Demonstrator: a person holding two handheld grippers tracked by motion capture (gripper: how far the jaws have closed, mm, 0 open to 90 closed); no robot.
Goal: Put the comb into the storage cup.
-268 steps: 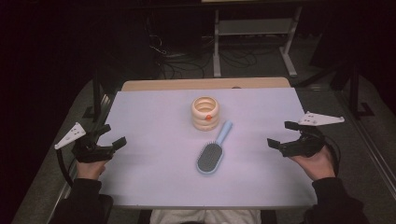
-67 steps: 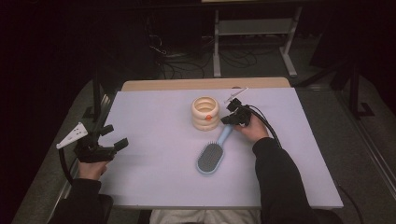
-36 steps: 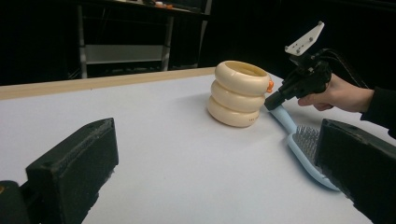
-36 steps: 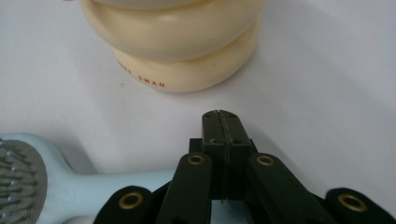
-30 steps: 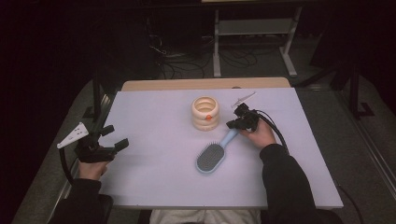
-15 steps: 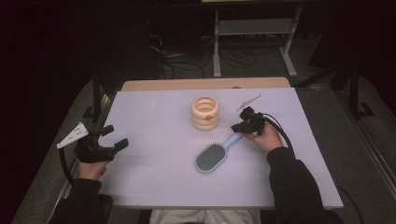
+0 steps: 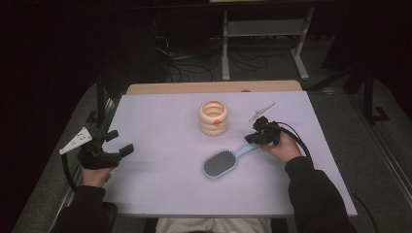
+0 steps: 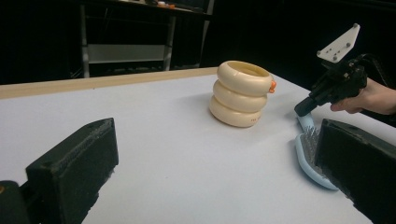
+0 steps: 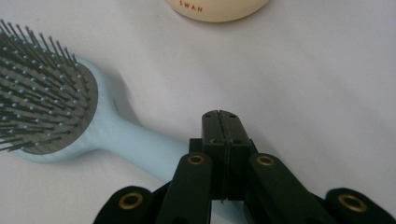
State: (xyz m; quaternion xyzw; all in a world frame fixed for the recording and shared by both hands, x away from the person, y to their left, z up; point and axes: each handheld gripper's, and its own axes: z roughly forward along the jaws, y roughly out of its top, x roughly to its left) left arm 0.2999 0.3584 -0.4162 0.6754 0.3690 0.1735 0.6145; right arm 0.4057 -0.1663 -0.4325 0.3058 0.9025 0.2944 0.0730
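My right claw (image 7: 257, 137) has come in from the desk's right edge and now sits at the tip of the handle of the blue hairbrush (image 7: 219, 163). Its jaws are clenched flat against each other with nothing between them. In the right gripper view the handle runs underneath them, so I am pressing or nudging it, not grasping it.

The brush has swung since a couple of seconds ago. Its handle end used to point up at the cream ring-stacked pot (image 7: 214, 118) and now lies lower, turned towards the right edge. The head has barely moved and rests bristles up around the middle of the desk (image 7: 160, 111), nearer the front edge than the pot.

I judge I am turning the brush clear of the pot, perhaps for a proper grip, which would mean opening these jaws first.

My left claw (image 7: 120, 142) hangs released at the left edge, holding nothing.
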